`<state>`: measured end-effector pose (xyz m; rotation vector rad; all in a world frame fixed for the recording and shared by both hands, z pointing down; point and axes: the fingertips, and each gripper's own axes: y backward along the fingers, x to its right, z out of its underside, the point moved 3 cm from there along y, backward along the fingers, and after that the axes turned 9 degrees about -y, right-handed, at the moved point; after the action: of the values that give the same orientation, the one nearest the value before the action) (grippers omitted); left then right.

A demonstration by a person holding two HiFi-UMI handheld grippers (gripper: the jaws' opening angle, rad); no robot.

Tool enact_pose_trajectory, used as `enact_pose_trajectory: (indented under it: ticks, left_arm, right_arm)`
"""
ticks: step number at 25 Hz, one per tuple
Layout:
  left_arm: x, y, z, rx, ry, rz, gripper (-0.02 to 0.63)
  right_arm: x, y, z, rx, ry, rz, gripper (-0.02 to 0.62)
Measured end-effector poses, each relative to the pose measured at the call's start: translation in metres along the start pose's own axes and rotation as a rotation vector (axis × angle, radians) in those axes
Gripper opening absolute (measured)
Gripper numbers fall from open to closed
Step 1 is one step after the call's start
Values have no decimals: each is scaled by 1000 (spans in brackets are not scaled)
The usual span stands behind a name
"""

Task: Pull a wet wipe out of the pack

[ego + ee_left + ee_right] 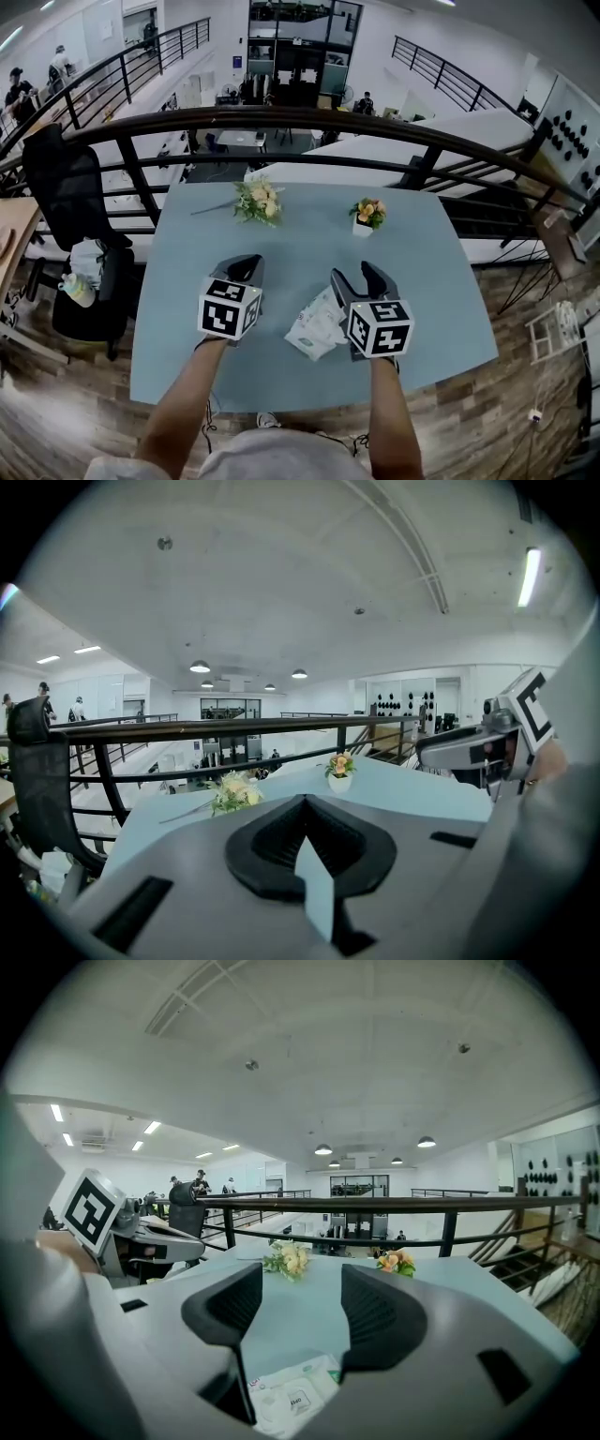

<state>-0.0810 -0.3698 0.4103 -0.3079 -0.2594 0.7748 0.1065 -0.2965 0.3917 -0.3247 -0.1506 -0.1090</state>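
Wet wipe pack (317,330): a flat, soft white pouch with green print along one edge and a small rectangular label near its middle. Its film looks slightly wrinkled.
Pack position: it lies flat on the light blue table (431,281), close to the near edge and about midway between the left and right edges. It sits at an angle to the near edge.
Right gripper (361,278): released, with its two dark jaws standing well apart and nothing gripped. The pack lies below and just behind the gap, with bare table between the tips. The right gripper view does not show whether a jaw touches the film.
Left gripper (247,266): clenched on nothing, jaw tips meeting in a point. It is held over the table to the left of the pack and apart from it.
Far edge: a loose bouquet (259,201) of pale flowers lies toward the far left corner. A small white pot of orange flowers (367,215) stands upright to its right.
Beyond the table: a dark railing (309,117).
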Motion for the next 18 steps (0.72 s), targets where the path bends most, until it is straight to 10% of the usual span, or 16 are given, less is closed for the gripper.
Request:
enact_pose_trajectory:
  ticks: [18]
  left_arm:
    - [27,-5,-7,-15,-23,-34,-8]
  right_arm:
    - [27,13,2,8,-6,-35,247]
